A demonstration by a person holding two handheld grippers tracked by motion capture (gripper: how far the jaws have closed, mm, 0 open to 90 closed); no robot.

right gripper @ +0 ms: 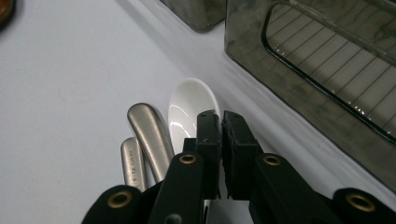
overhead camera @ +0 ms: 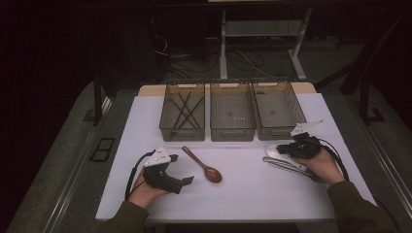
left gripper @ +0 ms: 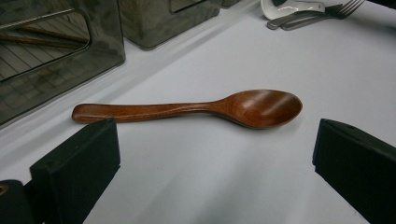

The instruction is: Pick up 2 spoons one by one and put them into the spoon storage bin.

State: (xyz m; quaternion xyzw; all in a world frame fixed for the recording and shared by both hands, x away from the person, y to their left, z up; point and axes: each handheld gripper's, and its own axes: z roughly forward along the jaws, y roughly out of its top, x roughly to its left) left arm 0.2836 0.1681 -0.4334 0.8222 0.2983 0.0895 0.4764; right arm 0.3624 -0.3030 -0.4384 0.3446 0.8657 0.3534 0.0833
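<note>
A brown wooden spoon (overhead camera: 204, 166) (left gripper: 187, 109) lies on the white table, bowl toward the person. My left gripper (overhead camera: 180, 169) (left gripper: 215, 140) rests just left of it, open, its jaws wide on either side of the spoon and clear of it. A white ceramic spoon (overhead camera: 273, 151) (right gripper: 187, 109) lies near the right bin. My right gripper (overhead camera: 284, 149) (right gripper: 221, 119) is shut over its handle, with the bowl sticking out ahead of the jaws. Beside it lie metal cutlery pieces (overhead camera: 286, 166) (right gripper: 149, 135), among them a fork (left gripper: 327, 14).
Three translucent grey bins stand in a row at the back of the table: the left bin (overhead camera: 182, 131) holds dark chopsticks (overhead camera: 187, 109), then come the middle bin (overhead camera: 232, 132) and the right bin (overhead camera: 281, 130). The table front edge (overhead camera: 218, 218) is close to the person's forearms.
</note>
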